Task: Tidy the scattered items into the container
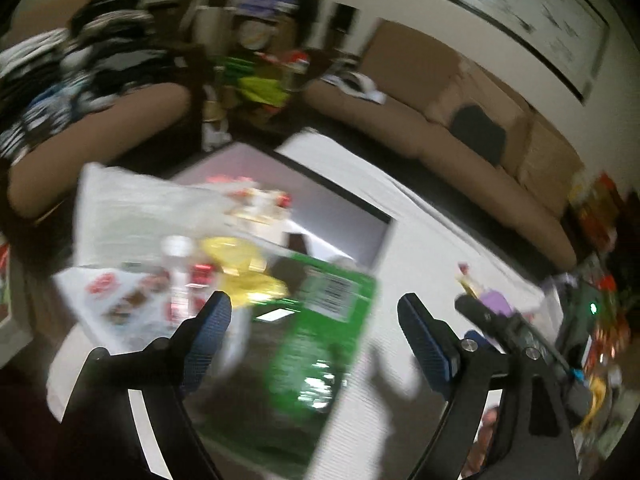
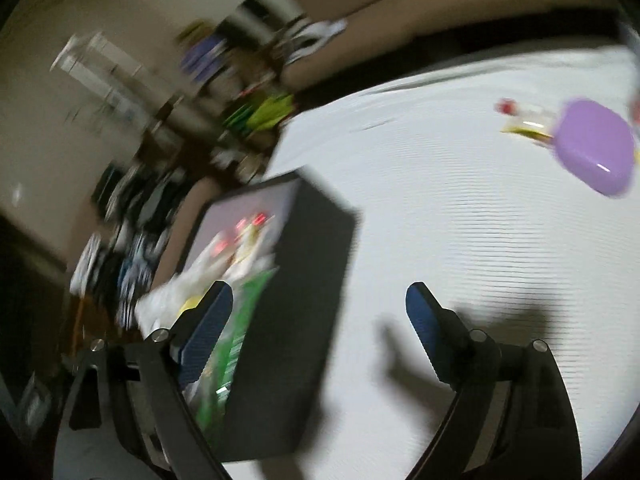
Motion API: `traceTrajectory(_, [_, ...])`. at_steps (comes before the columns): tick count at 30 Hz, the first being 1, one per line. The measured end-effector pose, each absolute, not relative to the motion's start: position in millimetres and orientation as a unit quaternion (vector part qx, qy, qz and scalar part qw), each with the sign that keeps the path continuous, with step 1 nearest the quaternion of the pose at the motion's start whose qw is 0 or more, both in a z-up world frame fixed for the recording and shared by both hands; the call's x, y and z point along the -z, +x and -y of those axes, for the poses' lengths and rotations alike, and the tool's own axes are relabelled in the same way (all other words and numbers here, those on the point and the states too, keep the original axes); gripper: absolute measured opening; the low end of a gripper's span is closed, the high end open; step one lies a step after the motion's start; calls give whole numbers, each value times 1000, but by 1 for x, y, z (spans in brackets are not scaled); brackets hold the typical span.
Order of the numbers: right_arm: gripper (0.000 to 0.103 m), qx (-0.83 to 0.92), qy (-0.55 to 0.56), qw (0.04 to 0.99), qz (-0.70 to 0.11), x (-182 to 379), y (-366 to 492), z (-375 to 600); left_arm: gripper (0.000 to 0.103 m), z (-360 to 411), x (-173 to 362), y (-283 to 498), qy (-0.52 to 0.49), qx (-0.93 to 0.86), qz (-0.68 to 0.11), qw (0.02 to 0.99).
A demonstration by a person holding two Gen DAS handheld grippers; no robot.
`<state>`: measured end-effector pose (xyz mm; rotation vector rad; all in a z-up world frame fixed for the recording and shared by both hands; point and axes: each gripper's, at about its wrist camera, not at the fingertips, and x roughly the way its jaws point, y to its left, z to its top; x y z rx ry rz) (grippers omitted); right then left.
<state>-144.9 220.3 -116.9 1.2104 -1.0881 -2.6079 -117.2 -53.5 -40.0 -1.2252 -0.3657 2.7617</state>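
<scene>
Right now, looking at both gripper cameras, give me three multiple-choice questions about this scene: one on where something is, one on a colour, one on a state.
1. Where is the green packet?
A. inside the dark box
B. on the sofa
C. on the floor

2. What colour is the small rounded case out on the white table?
A. orange
B. purple
C. black

3. How is the right gripper?
A. shut on the case
B. shut on the packet
C. open, holding nothing

Answers: 1 A, the packet lies among the items in the box; 2 B, the case is plainly purple; 3 C, its fingers stand wide apart with nothing between them.
</scene>
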Motion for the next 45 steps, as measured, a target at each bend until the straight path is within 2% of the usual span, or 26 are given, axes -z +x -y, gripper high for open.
traceTrajectory(3, [93, 818, 400, -29, 412, 144, -132, -266, 90, 14, 48, -122, -421, -902, 76, 56])
traceTrajectory(6, [93, 769, 388, -76, 502, 179, -108, -318, 91, -19, 63, -128, -436, -894, 67, 80])
traceTrajectory(10, [93, 746, 346, -149, 550, 193, -70, -377, 91, -72, 85, -135, -448, -887, 27, 105])
traceTrajectory(11, [87, 749, 336, -156, 549, 192, -64, -386, 91, -85, 92, -136, -453, -884, 21, 110])
traceTrajectory(12, [65, 755, 328, -165, 544, 189, -57, -397, 90, -100, 101, -136, -465, -876, 18, 127])
traceTrajectory(14, [35, 790, 332, -182, 482, 171, -52, -425, 79, -120, 117, -128, -480, -862, 7, 164])
traceTrajectory(16, [35, 831, 363, -195, 374, 153, -64, -442, 52, -132, 138, -126, -496, -848, -1, 187])
traceTrajectory(17, [31, 840, 385, -198, 328, 148, -75, -448, 44, -134, 150, -129, -509, -838, 3, 194])
traceTrajectory(18, [23, 844, 412, -192, 284, 145, -92, -454, 30, -132, 158, -132, -519, -833, 14, 191])
traceTrajectory(19, [19, 846, 436, -183, 245, 146, -115, -463, 24, -128, 169, -137, -529, -827, 36, 188])
traceTrajectory(21, [11, 846, 450, -171, 228, 150, -146, -475, 24, -122, 183, -146, -539, -818, 65, 192])
traceTrajectory(28, [7, 832, 508, -194, 113, 213, -235, -501, 21, -111, 198, -148, -534, -829, 53, 160])
traceTrajectory(30, [7, 835, 503, -187, 118, 215, -238, -498, 21, -114, 205, -150, -540, -825, 45, 160])
traceTrajectory(32, [7, 831, 515, -141, 155, 215, -230, -495, 21, -116, 211, -151, -546, -823, 28, 157])
traceTrajectory(34, [3, 809, 560, -37, 173, 217, -228, -475, 21, -116, 212, -148, -547, -823, 24, 152])
traceTrajectory(36, [0, 813, 566, 5, 137, 206, -225, -454, 21, -113, 210, -144, -546, -824, 31, 149])
traceTrajectory(37, [0, 831, 545, -32, 106, 194, -224, -453, 21, -113, 209, -141, -545, -825, 36, 149])
traceTrajectory(40, [1, 838, 530, -88, 92, 187, -230, -461, 21, -113, 209, -139, -538, -830, 33, 143])
traceTrajectory(45, [2, 824, 557, -101, 26, 225, -246, -442, 21, -108, 213, -146, -537, -828, 40, 155])
